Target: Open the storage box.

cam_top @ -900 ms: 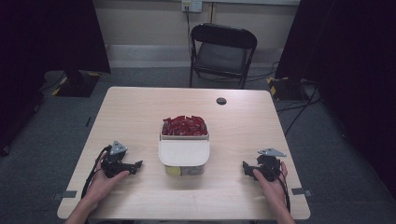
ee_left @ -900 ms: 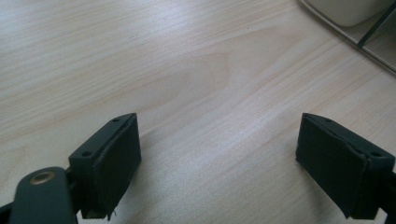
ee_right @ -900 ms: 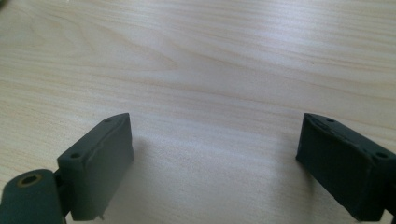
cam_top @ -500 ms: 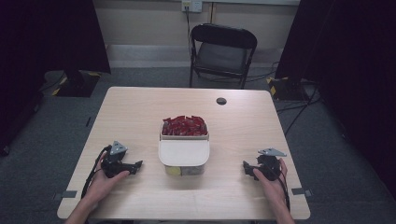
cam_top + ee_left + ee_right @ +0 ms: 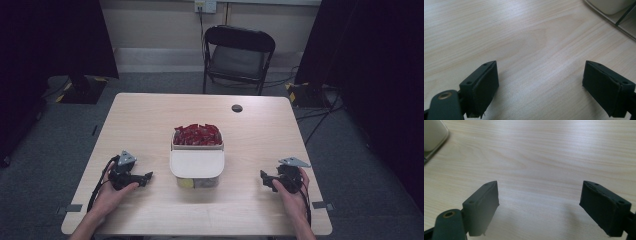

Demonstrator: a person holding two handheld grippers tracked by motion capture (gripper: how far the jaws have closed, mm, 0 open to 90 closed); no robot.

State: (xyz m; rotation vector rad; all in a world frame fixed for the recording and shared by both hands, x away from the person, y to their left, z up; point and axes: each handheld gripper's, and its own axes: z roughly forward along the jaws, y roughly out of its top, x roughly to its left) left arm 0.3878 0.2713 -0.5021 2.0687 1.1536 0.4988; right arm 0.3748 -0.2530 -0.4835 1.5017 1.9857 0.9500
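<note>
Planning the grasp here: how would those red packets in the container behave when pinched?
The red packets look like small soft sachets heaped loosely, so probably light and floppy. Their glossy wrap suggests they may slip. Pulling one could drag neighbours over the container rim.

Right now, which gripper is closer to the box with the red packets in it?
Left. The left gripper sits just left of the box, apart from it. The right gripper rests farther off on the other side.

Pale matt wood-grain table (image 5: 150, 120); smooth cream plastic container (image 5: 196, 165).
</note>
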